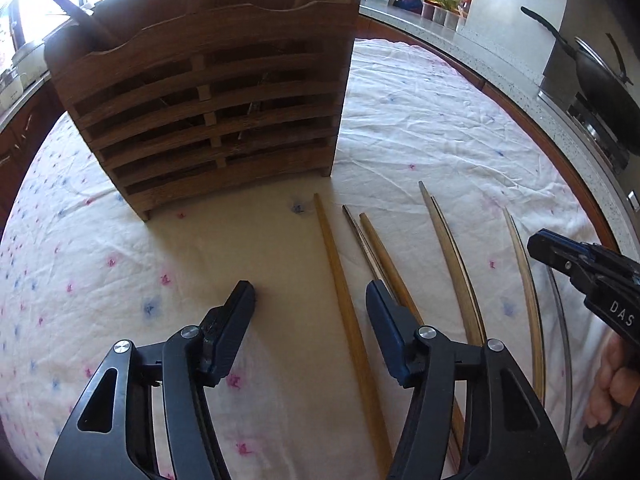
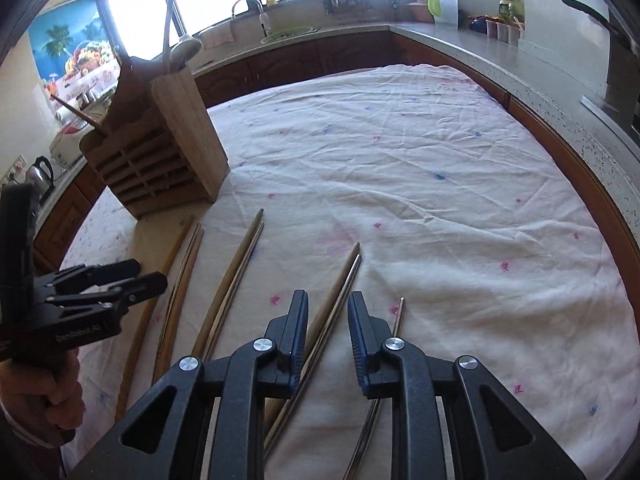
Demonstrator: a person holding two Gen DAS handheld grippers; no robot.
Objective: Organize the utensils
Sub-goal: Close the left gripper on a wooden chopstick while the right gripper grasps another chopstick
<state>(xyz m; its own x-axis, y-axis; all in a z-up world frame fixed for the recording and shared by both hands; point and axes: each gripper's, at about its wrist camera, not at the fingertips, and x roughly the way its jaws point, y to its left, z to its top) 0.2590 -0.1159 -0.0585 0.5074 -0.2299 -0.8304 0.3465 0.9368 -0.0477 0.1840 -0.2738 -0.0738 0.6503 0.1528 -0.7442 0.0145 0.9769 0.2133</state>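
Right wrist view: chopsticks (image 2: 236,280) lie before the rack (image 2: 160,160), unsorted; both grippers, left (image 1: 310,300) and right (image 2: 328,300), gape empty.

From my left claw's camera, white letters "DAS" stand on the black body of my right claw (image 1: 538,246), at the right edge; the word is cut off by the frame. From my right claw's camera, a line of small white lettering runs along the body of my left claw (image 2: 150,274), at the left, too blurred to read.
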